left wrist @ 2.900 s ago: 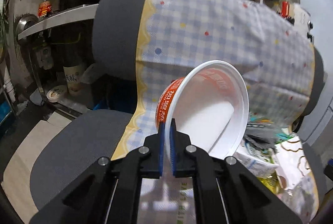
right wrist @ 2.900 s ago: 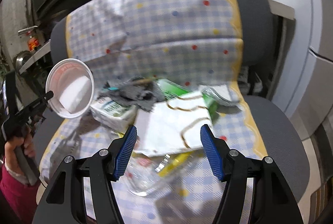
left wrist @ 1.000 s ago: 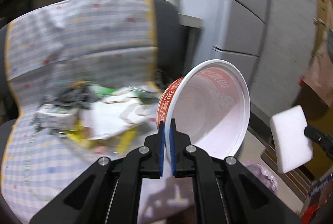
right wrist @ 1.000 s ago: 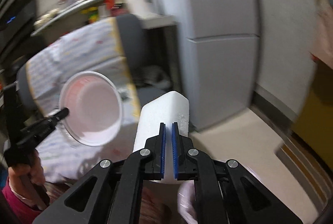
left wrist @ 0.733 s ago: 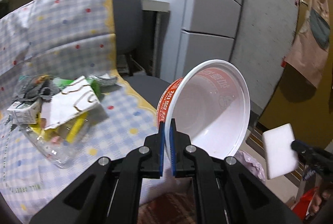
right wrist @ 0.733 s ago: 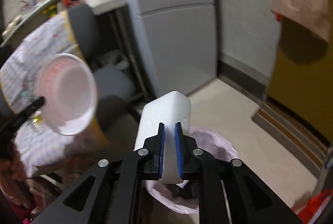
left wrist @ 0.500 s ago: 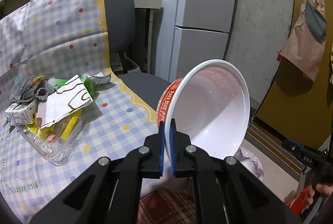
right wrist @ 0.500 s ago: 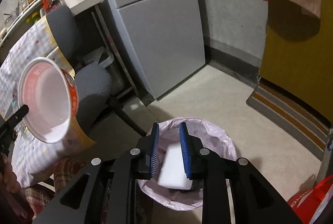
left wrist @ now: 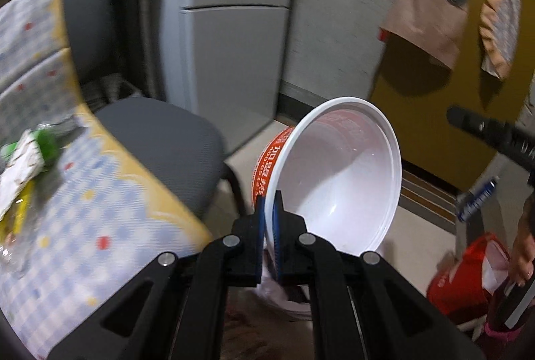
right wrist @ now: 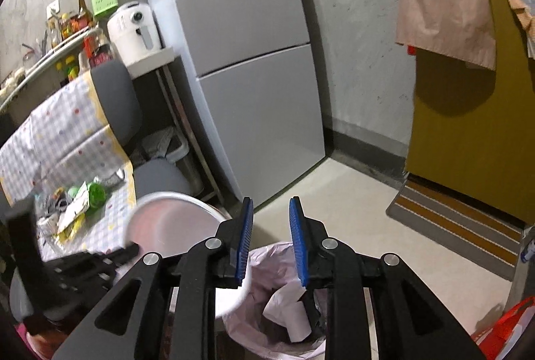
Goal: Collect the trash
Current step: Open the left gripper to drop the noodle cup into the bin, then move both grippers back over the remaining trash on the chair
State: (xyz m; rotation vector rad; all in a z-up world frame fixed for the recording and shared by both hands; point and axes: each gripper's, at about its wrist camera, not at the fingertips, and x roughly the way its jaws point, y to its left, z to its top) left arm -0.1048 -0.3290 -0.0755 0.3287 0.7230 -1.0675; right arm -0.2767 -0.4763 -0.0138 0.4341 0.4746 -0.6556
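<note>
Left tool (left wrist: 269,209) is clamped on the noodle bowl (left wrist: 337,179) rim, right beside the trash bin (right wrist: 267,263). Right tool (right wrist: 270,238) hangs over the bin with its jaws apart, gripping nothing.

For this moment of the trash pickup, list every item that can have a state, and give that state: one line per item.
left gripper: shut on the rim of the noodle bowl
noodle bowl: empty, tilted on its side, held in the air
right gripper: open, holding nothing, above the trash bin
trash bin: open, pink liner in place, white trash inside
fridge: doors closed
chair: partly covered by checked cloth, litter on it
</note>
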